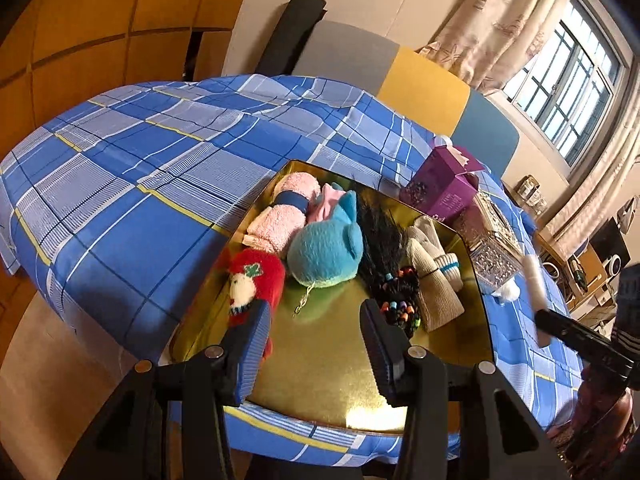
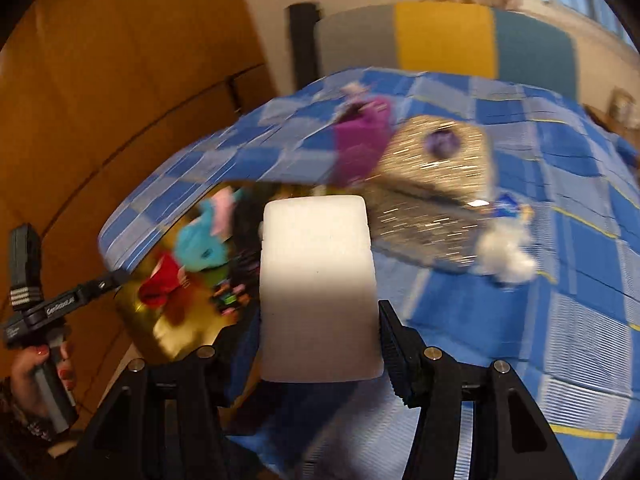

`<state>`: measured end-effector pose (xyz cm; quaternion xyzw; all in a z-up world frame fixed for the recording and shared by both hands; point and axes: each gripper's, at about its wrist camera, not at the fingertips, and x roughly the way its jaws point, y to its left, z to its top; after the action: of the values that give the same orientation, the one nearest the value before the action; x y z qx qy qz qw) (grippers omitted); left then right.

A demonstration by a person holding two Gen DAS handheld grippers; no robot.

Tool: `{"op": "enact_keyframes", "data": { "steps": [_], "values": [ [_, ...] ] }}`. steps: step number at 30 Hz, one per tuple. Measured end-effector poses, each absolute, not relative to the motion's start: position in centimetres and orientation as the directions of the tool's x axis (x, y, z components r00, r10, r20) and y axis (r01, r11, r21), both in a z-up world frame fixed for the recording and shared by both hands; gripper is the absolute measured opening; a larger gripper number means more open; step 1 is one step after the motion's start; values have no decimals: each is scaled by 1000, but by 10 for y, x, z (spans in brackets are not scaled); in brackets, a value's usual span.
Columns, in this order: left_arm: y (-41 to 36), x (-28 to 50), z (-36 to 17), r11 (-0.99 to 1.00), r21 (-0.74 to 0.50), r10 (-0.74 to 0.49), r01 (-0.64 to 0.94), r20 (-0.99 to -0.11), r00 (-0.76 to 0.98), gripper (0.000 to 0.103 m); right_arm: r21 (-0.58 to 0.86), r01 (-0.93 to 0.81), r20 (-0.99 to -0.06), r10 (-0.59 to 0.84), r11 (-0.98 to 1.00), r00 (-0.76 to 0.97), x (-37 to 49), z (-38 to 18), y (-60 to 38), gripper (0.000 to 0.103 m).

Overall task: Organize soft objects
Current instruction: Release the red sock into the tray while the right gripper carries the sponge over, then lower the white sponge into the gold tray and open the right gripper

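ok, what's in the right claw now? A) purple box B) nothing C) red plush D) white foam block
D: the right claw is closed on the white foam block, which fills the gap between its fingers; the red plush lies in the gold tray.

Glossy gold metal tray (image 1: 452,344), plaid cotton cloth (image 1: 132,168), fuzzy blue plush (image 1: 324,252), matt white foam block (image 2: 318,288)

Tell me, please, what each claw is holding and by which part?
The right claw grips a white sponge block by the two sides of its near end; the left claw is open and holds nothing.
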<state>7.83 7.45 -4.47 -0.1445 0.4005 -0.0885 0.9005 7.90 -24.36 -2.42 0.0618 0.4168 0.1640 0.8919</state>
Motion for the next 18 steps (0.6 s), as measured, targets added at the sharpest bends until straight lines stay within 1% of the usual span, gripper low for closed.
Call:
{"op": "enact_keyframes", "data": {
  "steps": [8, 14, 18],
  "values": [
    [85, 72, -52, 941, -337, -265, 21, -701, 662, 47, 249, -375, -772, 417, 893, 480, 87, -42, -172, 57],
    [98, 69, -49, 939, -345, -247, -8, -686, 684, 47, 236, -436, -816, 421, 868, 396, 100, -58, -128, 57],
    [106, 68, -51, 937, -349, -237, -27, -689, 685, 47, 191, -506, -849, 401, 841, 344, 109, -67, -101, 57]
  ]
}}
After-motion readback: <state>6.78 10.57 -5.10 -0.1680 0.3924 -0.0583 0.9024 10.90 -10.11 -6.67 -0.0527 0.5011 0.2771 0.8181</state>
